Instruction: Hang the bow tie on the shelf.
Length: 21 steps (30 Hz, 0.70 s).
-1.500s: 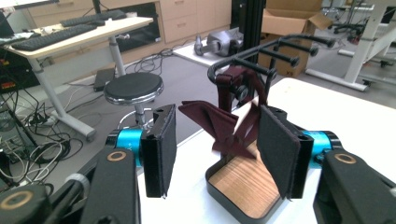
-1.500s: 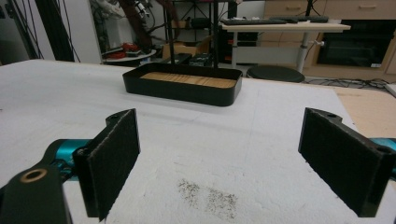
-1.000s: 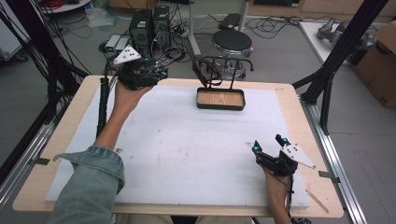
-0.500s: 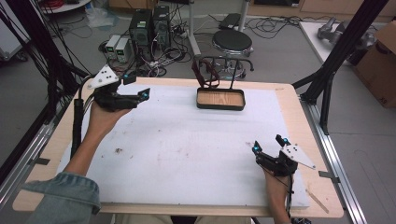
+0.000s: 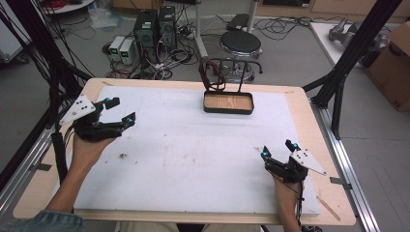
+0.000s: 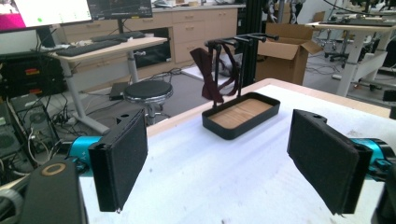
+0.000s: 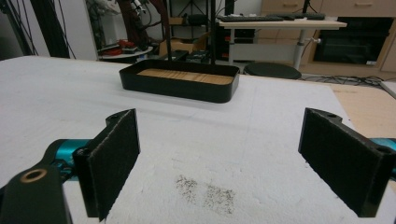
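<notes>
Black tray (image 5: 228, 103) sits well ahead of both tongs, left (image 5: 117, 111) & right (image 5: 277, 150), each agape.

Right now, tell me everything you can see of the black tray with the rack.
The black tray is a shallow rectangle with rounded corners and a wood-grain floor, empty inside. It rests flat on the white mat at the table's far edge. A thin black rack rises from its far side, with dark red straps hanging on it. Neither gripper touches it.
</notes>
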### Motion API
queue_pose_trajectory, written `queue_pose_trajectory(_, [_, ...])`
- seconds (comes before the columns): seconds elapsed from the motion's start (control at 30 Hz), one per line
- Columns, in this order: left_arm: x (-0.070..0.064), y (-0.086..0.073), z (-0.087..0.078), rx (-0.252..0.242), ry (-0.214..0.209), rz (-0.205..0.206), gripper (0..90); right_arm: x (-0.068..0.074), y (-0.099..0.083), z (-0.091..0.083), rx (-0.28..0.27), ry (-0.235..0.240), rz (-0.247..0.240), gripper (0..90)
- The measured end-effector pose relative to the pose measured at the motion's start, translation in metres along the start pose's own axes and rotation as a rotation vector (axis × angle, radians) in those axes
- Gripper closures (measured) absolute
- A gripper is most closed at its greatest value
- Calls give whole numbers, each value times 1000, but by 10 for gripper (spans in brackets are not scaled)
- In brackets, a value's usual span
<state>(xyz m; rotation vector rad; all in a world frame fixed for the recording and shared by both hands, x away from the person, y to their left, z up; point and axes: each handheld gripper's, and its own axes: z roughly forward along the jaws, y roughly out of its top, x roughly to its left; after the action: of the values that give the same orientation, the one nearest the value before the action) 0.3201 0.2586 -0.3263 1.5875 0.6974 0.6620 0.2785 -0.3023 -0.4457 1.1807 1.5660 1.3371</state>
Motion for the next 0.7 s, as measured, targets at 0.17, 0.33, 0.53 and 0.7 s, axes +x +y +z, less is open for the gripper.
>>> queue_pose_trajectory(0.17, [-1, -16, -18, -7, 24, -24, 180, -1, 0, 1, -5, -2, -6, 118])
queue_pose_trajectory(0.33, [-3, -36, -32, -7, 59, -18, 170, 0, 0, 0, 1, -4, -1, 118])
queue_pose_trajectory(0.53, [-3, -62, -40, 18, 103, -34, 166, 0, 0, 1, 2, -4, -2, 118])
queue_pose_trajectory(0.7, [-4, -85, -37, 49, 135, -59, 158, 1, 0, 1, 8, -2, -9, 118])
